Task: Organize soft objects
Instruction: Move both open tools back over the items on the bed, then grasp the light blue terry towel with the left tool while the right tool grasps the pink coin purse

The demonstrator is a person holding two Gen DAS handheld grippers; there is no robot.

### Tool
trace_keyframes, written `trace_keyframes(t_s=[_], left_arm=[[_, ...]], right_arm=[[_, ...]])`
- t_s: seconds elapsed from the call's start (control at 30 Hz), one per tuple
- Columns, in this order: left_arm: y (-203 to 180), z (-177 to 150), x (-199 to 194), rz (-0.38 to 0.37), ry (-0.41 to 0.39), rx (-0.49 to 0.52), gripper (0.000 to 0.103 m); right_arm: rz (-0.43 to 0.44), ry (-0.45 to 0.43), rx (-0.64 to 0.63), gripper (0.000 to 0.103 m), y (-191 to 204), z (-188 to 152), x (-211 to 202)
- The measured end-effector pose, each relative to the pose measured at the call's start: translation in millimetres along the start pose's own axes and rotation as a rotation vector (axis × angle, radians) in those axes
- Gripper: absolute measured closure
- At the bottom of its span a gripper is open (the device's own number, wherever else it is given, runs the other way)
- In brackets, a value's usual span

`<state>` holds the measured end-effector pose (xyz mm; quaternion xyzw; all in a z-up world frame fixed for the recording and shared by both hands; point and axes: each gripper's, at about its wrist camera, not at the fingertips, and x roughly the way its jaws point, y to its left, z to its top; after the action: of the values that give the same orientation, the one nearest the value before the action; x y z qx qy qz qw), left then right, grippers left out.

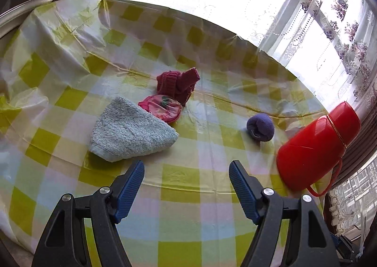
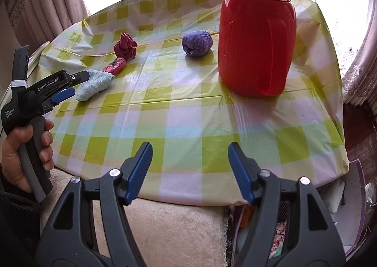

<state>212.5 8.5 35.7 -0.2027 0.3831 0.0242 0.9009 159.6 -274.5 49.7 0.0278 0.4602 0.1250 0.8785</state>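
**Both grippers empty above the checked table**

The left gripper (image 1: 186, 168) hangs with jaws apart, nothing between them, just short of the folded light-blue towel (image 1: 132, 130). The right gripper (image 2: 189, 149) (jaws also parted and empty) hovers at the table's near edge. Beyond the towel lie a pink pouch (image 1: 162, 107) and a crumpled maroon cloth (image 1: 176, 85); the purple sock ball (image 1: 260, 130) sits near a red thermos (image 1: 315, 144) on the checked tablecloth (image 1: 188, 196).

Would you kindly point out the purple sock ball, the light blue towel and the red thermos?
purple sock ball (image 1: 261, 130), left wrist view, centre of ball.
light blue towel (image 1: 132, 131), left wrist view, middle of top.
red thermos (image 2: 256, 47), right wrist view, front of body.
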Motion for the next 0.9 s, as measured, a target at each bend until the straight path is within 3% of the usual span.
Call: trace_keyframes(t_s=[0.2,0.33,0.5,0.6,0.7,0.9], left_arm=[[43.9,26.9,19.5,0.085,-0.007,-0.064,0.021],[58.6,37.0,41.7,0.126,0.034,-0.066,0.020],[69.1,39.3,67.2,0.150,0.082,-0.054,0.019],[72.0,33.8,78.2,0.128,0.115,-0.046,0.019],[65.7,28.9,79.8,0.131,0.108,0.015,0.020],[56.3,25.5,77.4,0.104,0.097,0.073,0.051]], right_arm=[[0.025,0.009,-0.027,0.031,26.9,19.9,26.5],[0.036,0.009,-0.042,0.030,43.4,35.6,43.1],[0.045,-0.013,-0.045,0.024,62.0,58.5,63.4],[0.046,-0.036,-0.039,0.020,73.0,78.5,76.8],[0.048,-0.064,-0.025,0.016,84.4,98.3,90.8],[0.075,-0.074,-0.023,0.012,117.1,131.1,127.9]])
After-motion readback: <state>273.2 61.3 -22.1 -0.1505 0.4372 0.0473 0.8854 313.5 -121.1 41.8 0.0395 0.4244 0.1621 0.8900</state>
